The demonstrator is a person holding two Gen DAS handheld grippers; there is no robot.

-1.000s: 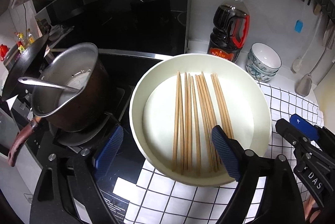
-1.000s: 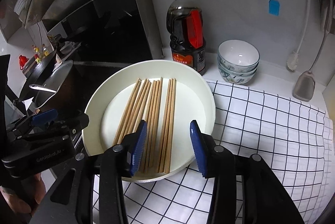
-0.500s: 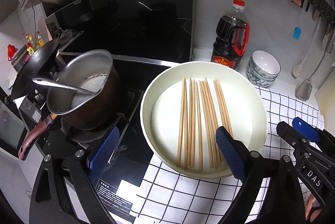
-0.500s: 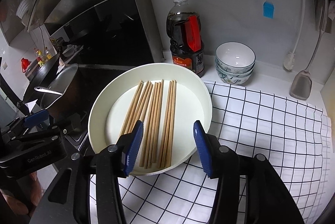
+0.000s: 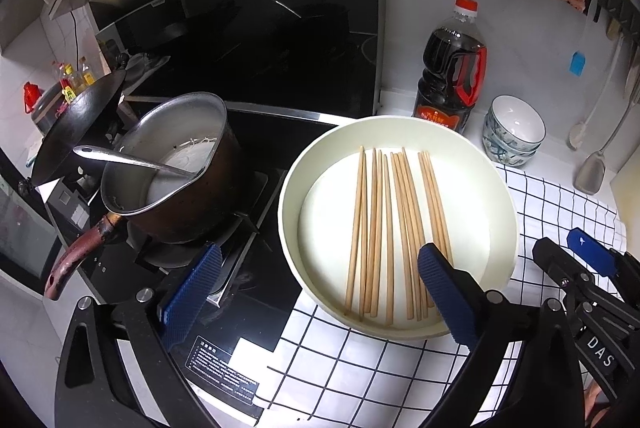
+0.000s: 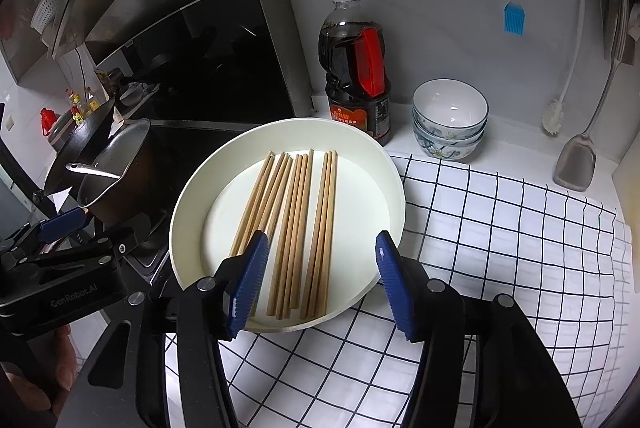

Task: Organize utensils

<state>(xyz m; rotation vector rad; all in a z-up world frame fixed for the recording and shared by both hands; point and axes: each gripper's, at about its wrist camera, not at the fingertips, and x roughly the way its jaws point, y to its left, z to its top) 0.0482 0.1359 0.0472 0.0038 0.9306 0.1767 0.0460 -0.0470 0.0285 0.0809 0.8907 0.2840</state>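
Several wooden chopsticks (image 5: 384, 228) lie side by side in a round white plate (image 5: 500, 188) at the stove's edge. My left gripper (image 5: 320, 256) hovers over the plate's near left rim. Its jaws are wide and still opening, with nothing gripped. In the right wrist view the same chopsticks (image 6: 296, 212) lie in the plate (image 6: 188, 212). My right gripper (image 6: 321, 240) hangs above their near ends. Its jaws are opening and its pads touch nothing. Each gripper's body shows at the edge of the other's view.
A metal pot (image 5: 172, 168) with a ladle sits on the stove at left, with a dark wok (image 5: 76, 124) behind it. A soy sauce bottle (image 6: 356, 76) and stacked bowls (image 6: 450, 120) stand behind the plate. A checked cloth (image 6: 500, 236) covers the counter. A spatula (image 6: 574, 164) hangs at right.
Both grippers' jaws have spread wider. The plate looks a little farther off in both views. The chopsticks lie as before.
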